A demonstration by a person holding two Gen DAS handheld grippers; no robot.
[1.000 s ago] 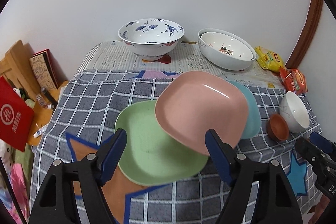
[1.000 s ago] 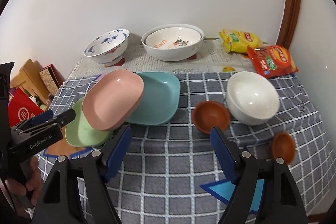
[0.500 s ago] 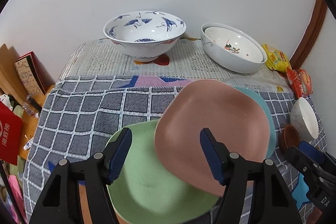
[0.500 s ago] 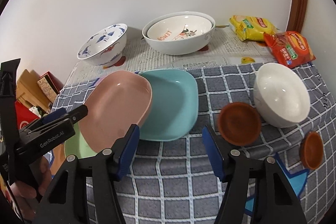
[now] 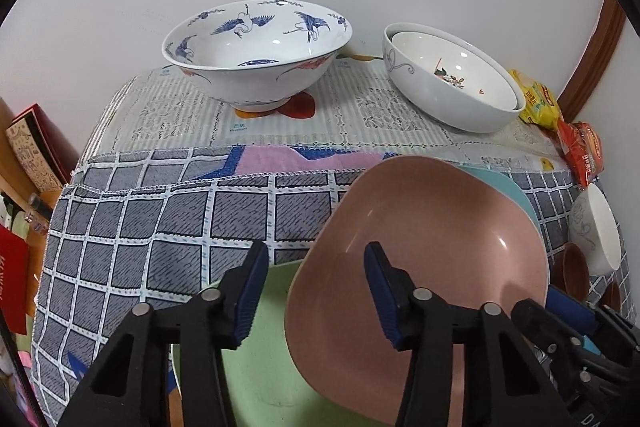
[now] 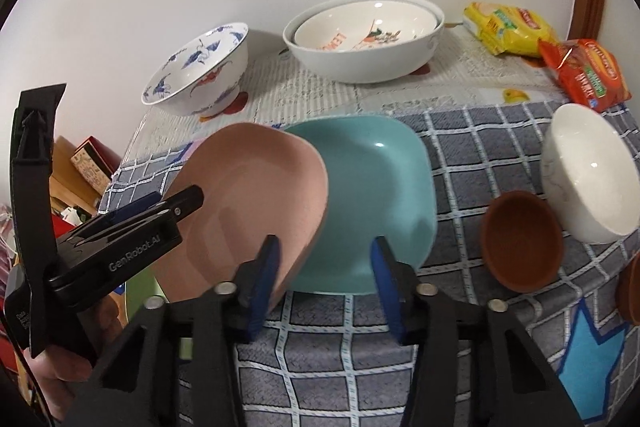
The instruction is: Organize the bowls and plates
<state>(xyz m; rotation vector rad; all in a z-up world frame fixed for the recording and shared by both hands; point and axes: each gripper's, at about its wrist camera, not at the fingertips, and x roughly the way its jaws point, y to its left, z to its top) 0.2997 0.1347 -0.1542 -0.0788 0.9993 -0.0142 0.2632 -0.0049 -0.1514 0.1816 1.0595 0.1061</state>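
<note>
A pink plate leans tilted across a green plate and a teal plate. My left gripper is open, its fingers straddling the pink plate's left edge above the green plate. My right gripper is open, low over the near edges of the pink plate and the teal plate. A blue-crane bowl and two nested white bowls stand at the back. A white bowl and brown saucers lie to the right.
A checked cloth covers the table. Yellow and orange snack packets lie at the back right corner. Boxes and a red bag sit off the table's left edge. The wall is close behind.
Both grippers have moved forward and lower toward the plates, and their jaws have narrowed. The pink plate looks more tilted and fills more of both views.
</note>
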